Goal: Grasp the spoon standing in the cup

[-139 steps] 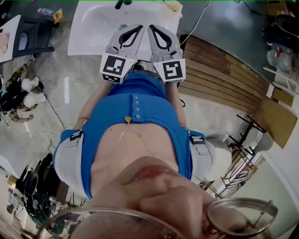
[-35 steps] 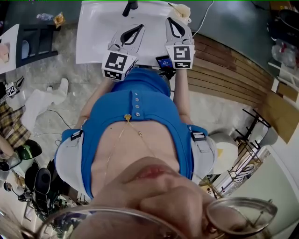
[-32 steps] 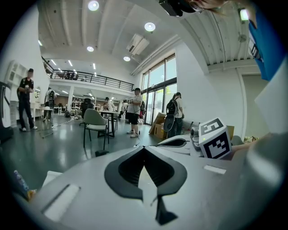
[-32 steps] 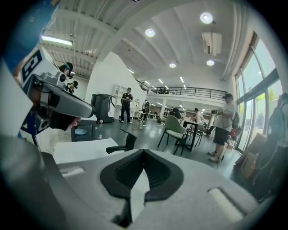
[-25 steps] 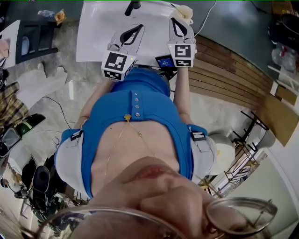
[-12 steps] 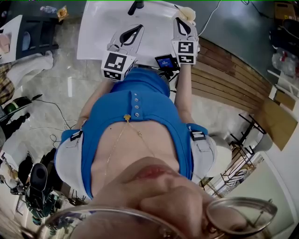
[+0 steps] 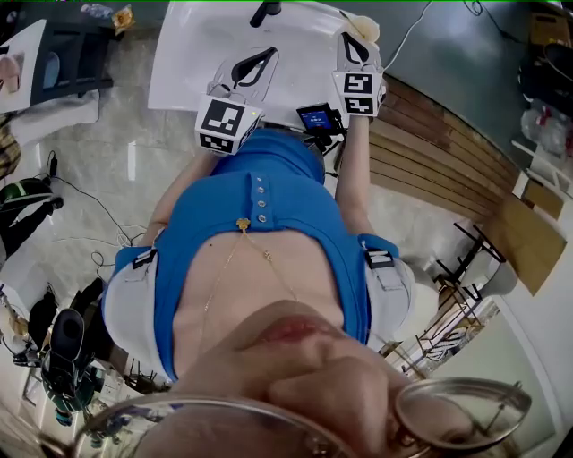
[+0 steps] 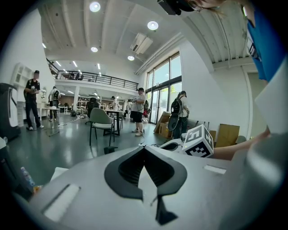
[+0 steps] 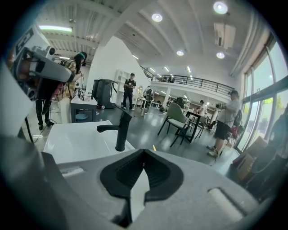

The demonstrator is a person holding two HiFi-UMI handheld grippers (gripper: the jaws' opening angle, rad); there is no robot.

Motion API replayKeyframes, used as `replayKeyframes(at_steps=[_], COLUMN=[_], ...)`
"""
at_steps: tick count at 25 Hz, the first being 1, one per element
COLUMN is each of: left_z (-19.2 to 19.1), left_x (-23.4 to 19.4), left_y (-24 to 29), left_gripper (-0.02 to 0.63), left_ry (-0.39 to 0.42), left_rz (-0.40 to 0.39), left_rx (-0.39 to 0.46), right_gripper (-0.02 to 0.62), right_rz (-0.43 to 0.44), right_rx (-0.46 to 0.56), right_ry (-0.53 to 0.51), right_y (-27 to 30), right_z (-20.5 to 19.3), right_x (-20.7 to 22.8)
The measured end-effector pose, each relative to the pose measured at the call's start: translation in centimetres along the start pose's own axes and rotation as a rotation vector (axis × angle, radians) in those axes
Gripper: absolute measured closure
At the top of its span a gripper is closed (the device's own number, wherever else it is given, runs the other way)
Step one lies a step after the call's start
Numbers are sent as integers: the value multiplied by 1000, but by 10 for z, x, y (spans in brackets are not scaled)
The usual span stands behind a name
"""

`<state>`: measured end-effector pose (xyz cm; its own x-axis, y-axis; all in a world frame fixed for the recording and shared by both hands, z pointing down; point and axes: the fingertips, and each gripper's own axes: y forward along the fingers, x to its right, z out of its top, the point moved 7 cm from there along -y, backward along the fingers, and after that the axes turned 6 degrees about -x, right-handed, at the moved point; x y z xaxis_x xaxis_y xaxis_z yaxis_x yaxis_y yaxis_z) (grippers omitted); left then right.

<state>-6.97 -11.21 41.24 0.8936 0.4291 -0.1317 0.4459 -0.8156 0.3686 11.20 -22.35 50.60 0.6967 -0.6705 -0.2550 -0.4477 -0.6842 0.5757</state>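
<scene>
Advanced toward the cup [image 7: 364, 21], my right gripper [image 7: 351, 40] is closed and empty; my left gripper [image 7: 260, 55] likewise, over the sink [image 7: 192, 54].

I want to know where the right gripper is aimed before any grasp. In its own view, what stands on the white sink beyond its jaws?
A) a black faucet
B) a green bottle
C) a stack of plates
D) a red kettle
A: the right gripper view shows a black faucet rising from the white sink beyond the right gripper, whose jaws are together with nothing between them.
</scene>
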Motion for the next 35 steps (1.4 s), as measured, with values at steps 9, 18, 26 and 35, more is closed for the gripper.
replayKeyframes(at_steps=[9, 18, 26, 35], left_z=[-3, -5, -7, -5], left_x=[-2, -5, -11, -12], left_y=[-4, -7, -11, -16], left_gripper=[606, 606, 606, 606], left_ry=[-3, -14, -24, -34], left_rz=[6, 31, 49, 76], left_rx=[-5, -18, -21, -22], right_gripper=[594, 594, 592, 571], right_rz=[-2, 7, -54, -82], right_rx=[-65, -80, -173, -228], right_ry=[-39, -22, -37, -103], right_y=[16, 29, 40, 50], right_z=[-4, -9, -16, -19], right_x=[6, 11, 20, 24])
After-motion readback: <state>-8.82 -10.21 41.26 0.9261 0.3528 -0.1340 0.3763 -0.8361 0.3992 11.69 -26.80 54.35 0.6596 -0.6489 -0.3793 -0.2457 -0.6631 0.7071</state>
